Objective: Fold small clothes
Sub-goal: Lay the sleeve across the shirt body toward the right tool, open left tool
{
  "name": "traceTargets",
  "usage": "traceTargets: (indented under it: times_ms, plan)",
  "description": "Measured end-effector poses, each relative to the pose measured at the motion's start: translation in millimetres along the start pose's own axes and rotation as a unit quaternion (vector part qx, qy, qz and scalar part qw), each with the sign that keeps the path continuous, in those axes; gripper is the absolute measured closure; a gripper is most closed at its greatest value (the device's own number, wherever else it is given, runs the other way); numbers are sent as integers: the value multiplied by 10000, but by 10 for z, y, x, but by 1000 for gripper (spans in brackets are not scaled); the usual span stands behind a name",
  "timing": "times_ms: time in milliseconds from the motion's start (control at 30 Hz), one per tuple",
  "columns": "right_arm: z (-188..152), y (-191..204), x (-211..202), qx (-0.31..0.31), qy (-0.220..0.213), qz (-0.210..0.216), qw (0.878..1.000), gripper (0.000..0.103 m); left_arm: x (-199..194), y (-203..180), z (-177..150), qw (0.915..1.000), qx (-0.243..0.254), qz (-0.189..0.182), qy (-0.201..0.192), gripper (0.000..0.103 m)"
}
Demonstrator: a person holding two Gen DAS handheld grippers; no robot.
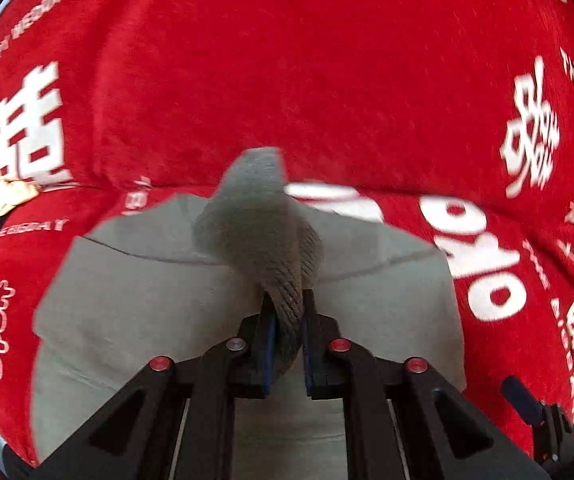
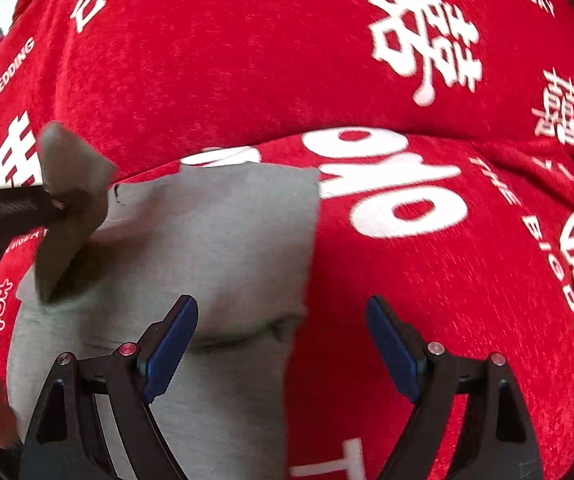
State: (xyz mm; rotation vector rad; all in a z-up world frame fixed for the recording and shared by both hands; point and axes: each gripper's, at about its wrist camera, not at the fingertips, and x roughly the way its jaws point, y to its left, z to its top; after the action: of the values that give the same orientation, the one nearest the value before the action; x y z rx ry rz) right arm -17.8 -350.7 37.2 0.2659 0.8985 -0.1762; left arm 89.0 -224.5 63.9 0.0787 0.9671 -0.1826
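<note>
Right of the grey garment [image 2: 223,240] the red cover [image 2: 427,280] lies bare to its far edge. On the left, a lifted grey corner [image 2: 67,208] blocks passage.

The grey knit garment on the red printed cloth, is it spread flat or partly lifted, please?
Partly lifted: the left gripper pinches one ribbed end of the grey knit garment upward, the rest lying flat.

Likely a home, on a bed: soft red plush blanket [image 1: 287,80] with white wedding lettering fills both views; grey garment [image 2: 227,232] laid across it.
</note>
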Motion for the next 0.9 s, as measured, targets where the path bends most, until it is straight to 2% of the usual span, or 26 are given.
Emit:
traceTargets:
  times_ms: [100, 233, 267, 333, 367, 433, 533, 567, 667, 767, 900]
  plan:
    - [-33, -164, 50, 172, 32, 65, 9998, 15, 248, -204, -117, 9994, 203, -107, 273, 93]
    - [-76, -297, 41, 324, 11, 288, 9991, 15, 462, -146, -198, 9956, 100, -520, 773, 90]
    - [-85, -314, 40, 348, 16, 332, 9988, 15, 452, -129, -196, 9953, 138, -580, 760, 82]
    - [-101, -320, 26, 376, 16, 394, 9985, 15, 376, -67, -177, 9937, 237, -808, 745, 25]
    - [-105, -314, 7, 392, -12, 436, 9983, 15, 294, -5, -169, 9939, 229, -862, 654, 17]
    - [-94, -289, -39, 436, -97, 599, 9972, 15, 103, 136, -143, 9947, 95, -970, 330, 15]
    - [-43, -196, -82, 380, -157, 726, 9965, 15, -151, 406, -91, 9866, 16, -1608, 262, 15]
    - [-15, -146, -79, 317, -169, 774, 9964, 15, -228, 531, -90, 9858, -52, -1666, 184, 15]
    - [97, 19, -3, 222, -112, 954, 9951, 15, -287, 918, -94, 9918, -223, -1256, -45, 15]
    - [205, 182, 142, 423, 161, 1240, 9912, 16, -121, 1380, -134, 9960, -576, -664, 172, 15]
    - [195, 390, 151, 470, 228, 1482, 9876, 20, 13, 1754, -272, 9949, -874, -392, 311, 15]
